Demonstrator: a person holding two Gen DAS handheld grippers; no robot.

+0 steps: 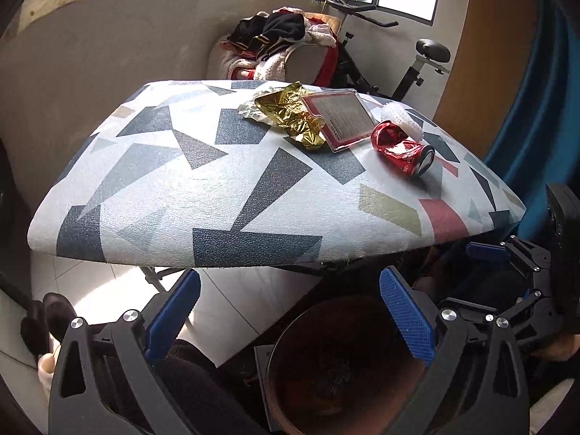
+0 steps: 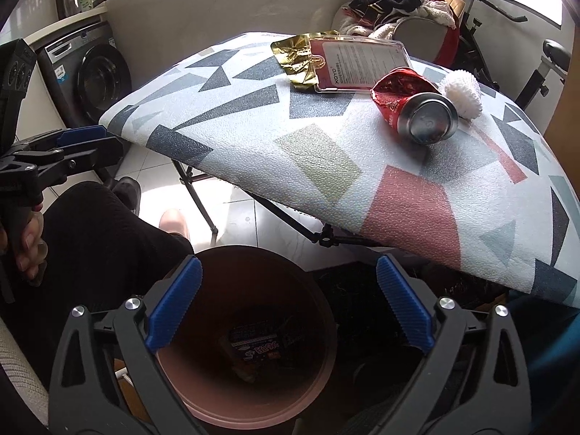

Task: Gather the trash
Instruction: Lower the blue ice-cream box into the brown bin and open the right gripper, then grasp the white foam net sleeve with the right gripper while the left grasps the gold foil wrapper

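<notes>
On the patterned table [image 2: 326, 166] lie a crushed red can [image 2: 417, 108], a clear plastic package [image 2: 359, 65] with a red card inside, a gold foil wrapper [image 2: 297, 58] and a white knitted ball [image 2: 464, 94]. My right gripper [image 2: 290, 304] hangs open and empty over a brown round bin [image 2: 188, 373] below the table's near edge. A dark printed packet [image 2: 253, 348] lies at the bin's bottom. My left gripper [image 1: 290, 315] is also open and empty, below the table edge, with the bin [image 1: 290, 398] under its right finger. The can [image 1: 402, 150], package [image 1: 339, 117] and foil [image 1: 290, 116] sit far ahead.
A person's black-clad leg [image 2: 90, 246] is left of the bin, and a hand [image 2: 29, 243] holds the left gripper [image 2: 87, 141]. A washing machine [image 2: 90, 72] stands at the left. A clothes-heaped chair [image 1: 282, 47] and an exercise bike [image 1: 417, 65] stand behind the table.
</notes>
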